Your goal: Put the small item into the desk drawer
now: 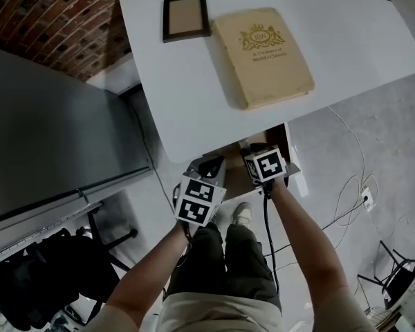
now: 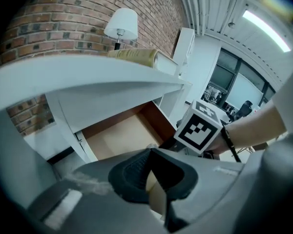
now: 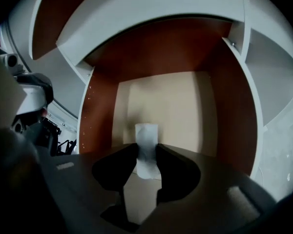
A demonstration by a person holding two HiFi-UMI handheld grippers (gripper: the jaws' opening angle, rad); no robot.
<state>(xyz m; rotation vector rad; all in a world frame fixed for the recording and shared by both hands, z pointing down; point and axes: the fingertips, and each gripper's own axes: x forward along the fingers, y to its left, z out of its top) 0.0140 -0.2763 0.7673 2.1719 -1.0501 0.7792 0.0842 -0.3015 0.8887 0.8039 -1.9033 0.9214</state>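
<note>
With the right gripper (image 3: 146,155) clamped on the small white item (image 3: 146,135) over the open drawer (image 3: 185,106), lower it near the drawer floor before parting the jaws, and hold the left gripper (image 2: 150,151), jaws together and empty, clear

The person wears dark green trousers (image 1: 225,254), a tan top (image 1: 214,315) with short sleeves (image 1: 347,314) and a light shoe (image 1: 243,215). A thin black cable (image 1: 265,228) hangs beside the right arm (image 1: 304,241). The left gripper (image 2: 149,152) and right gripper (image 3: 146,152) are grey with black pads (image 2: 132,177), and each carries a white cube (image 1: 199,200) with black square marks.
</note>
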